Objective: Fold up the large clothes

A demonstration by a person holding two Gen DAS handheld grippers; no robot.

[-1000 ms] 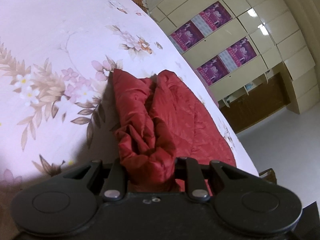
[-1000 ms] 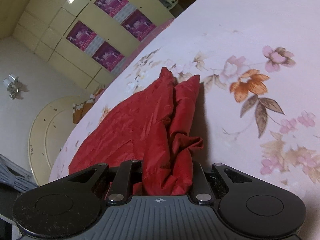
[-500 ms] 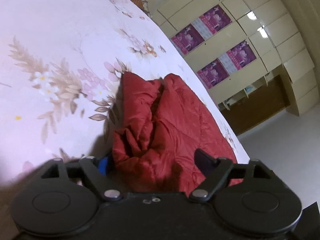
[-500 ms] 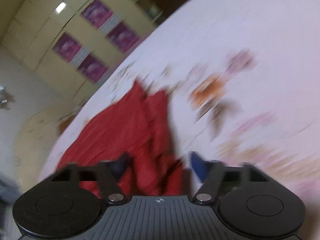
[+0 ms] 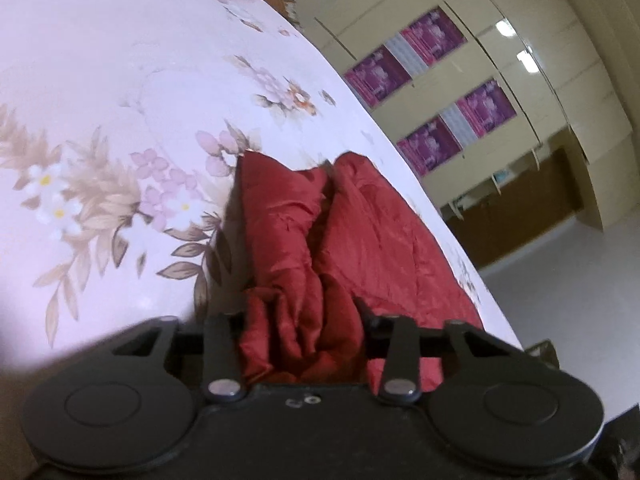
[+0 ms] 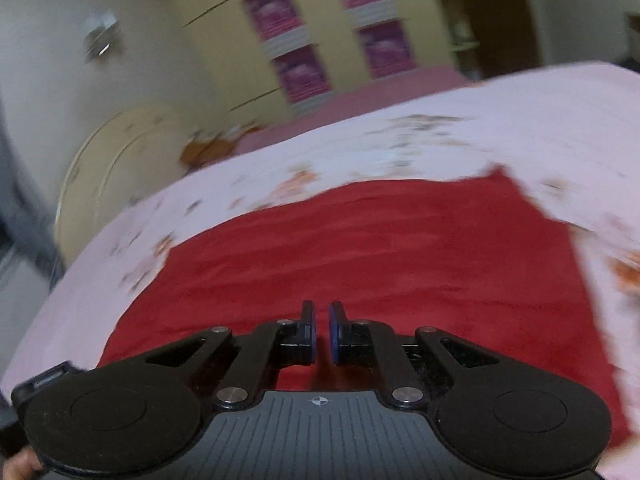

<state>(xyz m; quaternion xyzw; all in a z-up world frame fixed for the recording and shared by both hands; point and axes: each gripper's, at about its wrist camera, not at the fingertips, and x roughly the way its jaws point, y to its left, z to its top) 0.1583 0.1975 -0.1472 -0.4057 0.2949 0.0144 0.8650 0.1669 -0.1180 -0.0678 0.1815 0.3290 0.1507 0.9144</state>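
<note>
Your left gripper [image 5: 302, 312] clamps bunched red garment [image 5: 360, 240]; your right gripper [image 6: 322, 332] hovers over it nearly closed, empty. One-sided tension risks dragging the fold askew.

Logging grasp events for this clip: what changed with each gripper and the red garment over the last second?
The left gripper opened briefly half a second ago and is again shut on a bunch of the red garment. The right gripper let go of its bunch, swung away and now hovers nearly closed and empty over the fabric. The garment stayed on the floral bedspread.
</note>
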